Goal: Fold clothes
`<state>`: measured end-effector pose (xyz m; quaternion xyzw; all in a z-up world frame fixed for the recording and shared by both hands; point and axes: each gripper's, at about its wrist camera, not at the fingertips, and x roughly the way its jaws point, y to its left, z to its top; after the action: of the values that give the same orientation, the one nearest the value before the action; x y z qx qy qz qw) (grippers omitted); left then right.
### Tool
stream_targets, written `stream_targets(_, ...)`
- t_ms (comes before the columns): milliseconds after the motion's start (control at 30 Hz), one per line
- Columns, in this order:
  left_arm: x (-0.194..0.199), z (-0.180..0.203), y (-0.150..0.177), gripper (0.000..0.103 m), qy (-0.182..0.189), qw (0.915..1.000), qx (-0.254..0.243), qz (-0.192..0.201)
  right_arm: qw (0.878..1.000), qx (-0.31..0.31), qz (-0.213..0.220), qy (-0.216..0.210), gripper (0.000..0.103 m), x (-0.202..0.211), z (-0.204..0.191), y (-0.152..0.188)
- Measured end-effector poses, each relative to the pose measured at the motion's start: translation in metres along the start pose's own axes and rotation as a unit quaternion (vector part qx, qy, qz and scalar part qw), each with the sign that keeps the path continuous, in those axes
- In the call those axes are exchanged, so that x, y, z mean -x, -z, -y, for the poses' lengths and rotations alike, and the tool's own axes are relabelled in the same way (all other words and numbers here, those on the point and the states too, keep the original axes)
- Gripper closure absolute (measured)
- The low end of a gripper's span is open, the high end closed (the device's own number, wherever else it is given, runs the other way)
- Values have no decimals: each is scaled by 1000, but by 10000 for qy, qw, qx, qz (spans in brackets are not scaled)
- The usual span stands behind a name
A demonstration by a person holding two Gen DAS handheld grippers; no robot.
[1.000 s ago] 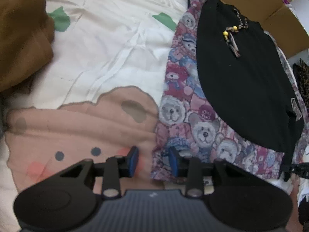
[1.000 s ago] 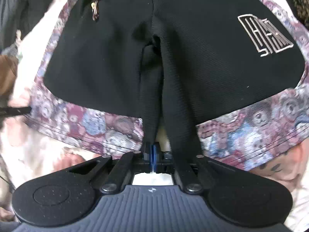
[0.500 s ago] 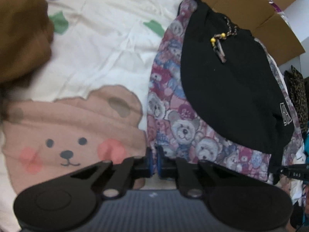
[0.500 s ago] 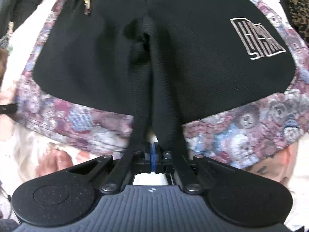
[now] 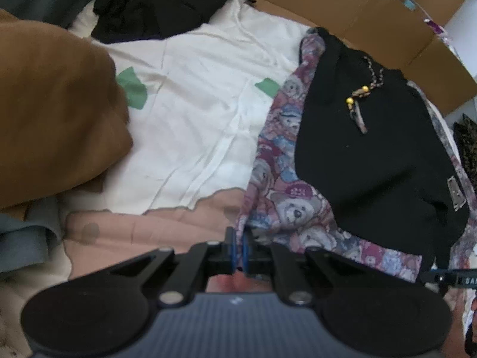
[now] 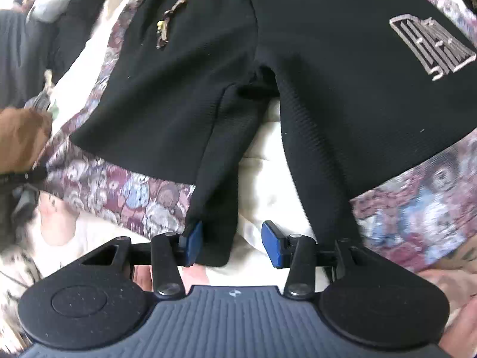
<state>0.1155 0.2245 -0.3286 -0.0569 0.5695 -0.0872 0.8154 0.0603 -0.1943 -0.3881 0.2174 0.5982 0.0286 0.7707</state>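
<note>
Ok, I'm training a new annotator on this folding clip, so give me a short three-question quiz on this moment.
1. True or false: the right gripper is shut on the black shorts.
2. What does the left gripper pinch? A) brown garment B) teddy-bear print fabric C) cardboard
3. Fill in: the beaded drawstring lies on the ____ shorts.

Key: 1 false, its jaws are open; 2 B; 3 black.
</note>
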Motion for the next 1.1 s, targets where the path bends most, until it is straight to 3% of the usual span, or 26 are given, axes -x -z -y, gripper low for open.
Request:
stream_targets(167,-7,-3,2,99,-46,10000,-42,-52,9998,-192,65,-87,53,-10,8,-2)
stream_targets(233,-5,-2,3,99,-24,10000,-29,-65,9998,-106,-8,-138,69,-10,7,-4)
stream_targets(267,-4,-2,3,99,-13,10000,-22,-70,9998,-77,-51,-171,101,-10,7,-5)
stream_targets(300,-3,-1,3,99,9,10000,-19,-69,9996,-95,-115,-234,103,-9,9,-6)
stream_targets(467,12,5,8,99,153,9999,-8,-62,9993,138,-259,-237,103,8,-1,-8)
stream_targets(633,25,12,13,99,69,9997,-198,-96,9990,207,-365,-153,103,23,-6,-6)
stream_targets(833,3,5,19,98,-82,9995,-129,-264,9988,-27,-482,-77,103,11,4,0)
stream_targets(933,-8,4,24,93,18,9987,-58,-498,9987,-24,-483,148,103,4,6,1)
stream_targets(1100,-7,-3,27,91,118,9990,138,-405,9974,66,-448,560,103,0,7,-3)
